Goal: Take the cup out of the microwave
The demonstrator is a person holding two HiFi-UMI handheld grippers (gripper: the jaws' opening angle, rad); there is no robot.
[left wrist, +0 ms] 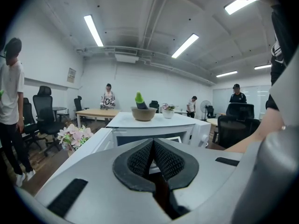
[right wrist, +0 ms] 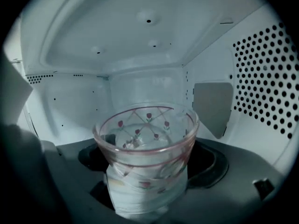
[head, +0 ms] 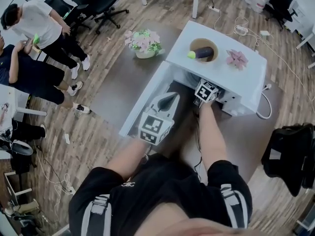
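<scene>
The cup (right wrist: 147,139) is clear glass with small red flowers and stands upright inside the white microwave (head: 236,82), as the right gripper view shows. My right gripper (right wrist: 148,171) reaches into the cavity, and its dark pads (right wrist: 212,164) lie against both sides of the cup. In the head view only its marker cube (head: 206,91) shows at the oven's mouth, and the cup is hidden. My left gripper (head: 170,100) hangs shut and empty in front of the open door (head: 142,102). Its pads (left wrist: 163,160) meet in the left gripper view.
A bowl (head: 203,49) holding a dark object and a green one sits on top of the microwave beside a pink flower (head: 237,59). A pot of flowers (head: 144,43) stands on the floor. People (head: 34,26) are at the far left, and a black chair (head: 290,151) at the right.
</scene>
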